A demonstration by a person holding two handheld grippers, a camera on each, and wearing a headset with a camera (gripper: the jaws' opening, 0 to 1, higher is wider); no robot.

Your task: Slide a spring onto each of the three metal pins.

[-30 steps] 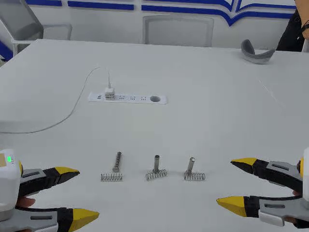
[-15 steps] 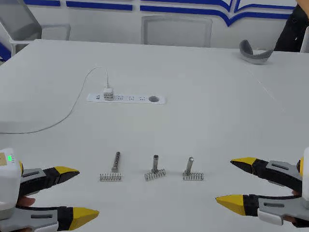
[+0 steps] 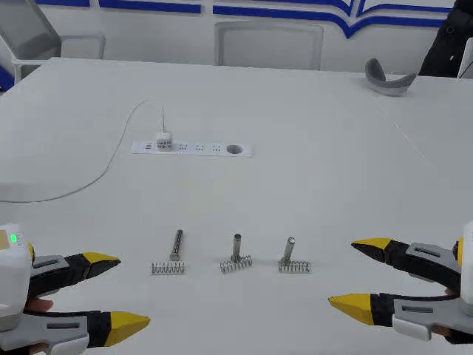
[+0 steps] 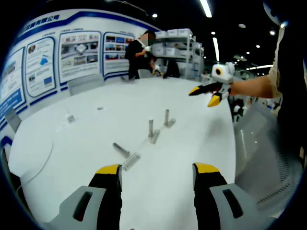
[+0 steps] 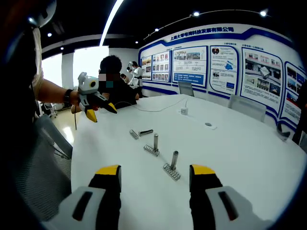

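Three pins (image 3: 236,246) sit in a row on the table (image 3: 310,185), a spring (image 3: 236,264) lying at each one's 6 o'clock. My left hand-held gripper (image 3: 133,291) at 8 o'clock and right hand-held gripper (image 3: 341,272) at 4 gape empty.

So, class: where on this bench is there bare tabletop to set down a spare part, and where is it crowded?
Free: the band between the power strip and the pins, and the stretch from the strip to the grey curved piece. Crowded: the near edge, with pins and springs between the left gripper and right gripper.
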